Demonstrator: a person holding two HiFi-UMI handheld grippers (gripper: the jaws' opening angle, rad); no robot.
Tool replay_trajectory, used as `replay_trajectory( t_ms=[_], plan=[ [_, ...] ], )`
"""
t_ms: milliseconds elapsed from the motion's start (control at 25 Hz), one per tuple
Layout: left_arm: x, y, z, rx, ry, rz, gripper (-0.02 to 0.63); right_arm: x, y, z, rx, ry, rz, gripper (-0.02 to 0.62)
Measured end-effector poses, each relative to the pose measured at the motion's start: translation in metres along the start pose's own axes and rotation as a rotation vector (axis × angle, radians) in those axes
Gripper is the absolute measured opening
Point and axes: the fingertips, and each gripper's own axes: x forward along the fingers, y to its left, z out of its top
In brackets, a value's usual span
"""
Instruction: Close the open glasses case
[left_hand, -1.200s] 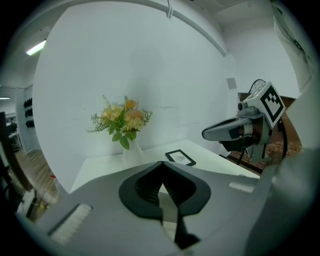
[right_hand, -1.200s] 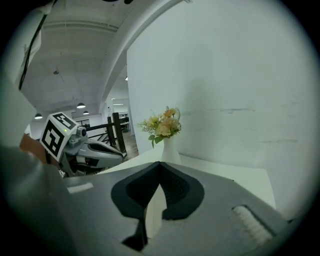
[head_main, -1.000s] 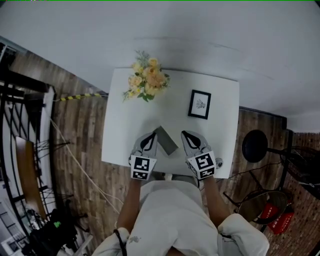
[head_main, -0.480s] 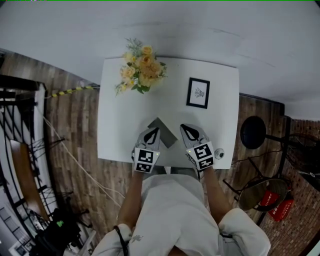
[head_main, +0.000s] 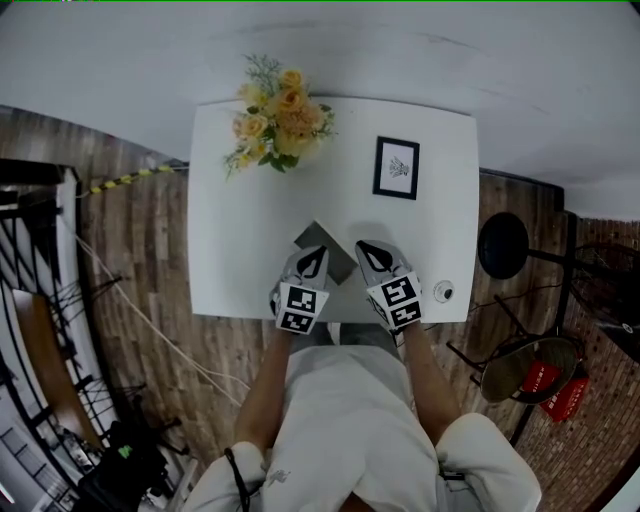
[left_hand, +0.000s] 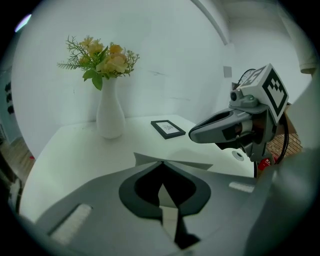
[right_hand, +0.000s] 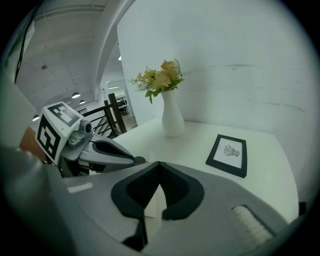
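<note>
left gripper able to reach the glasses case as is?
Probably yes: the glasses case lies on the table just past the shut jaws of the left gripper, with nothing between them.

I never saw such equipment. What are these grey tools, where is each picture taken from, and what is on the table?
A person holds two hand tools, the left gripper and the right gripper. One picture comes from a head camera looking down; the other two from cameras on each gripper. On the white table are a vase of flowers and a picture frame. A grey glasses case lies between the grippers. Both grippers are shut and hold nothing.
</note>
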Motion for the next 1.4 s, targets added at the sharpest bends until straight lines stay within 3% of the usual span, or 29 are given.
replay_trajectory(
  t_ms=[680,1400],
  plan=[
    [0.023,-0.017,-0.021,0.005,0.050,-0.077,0.020,0.013,-0.001,-0.037,0.032,0.081,-0.024,0.003],
    [0.020,-0.026,-0.021,-0.004,0.032,-0.106,0.020,0.017,0.022,-0.045,0.018,0.107,0.012,0.003]
  ],
)
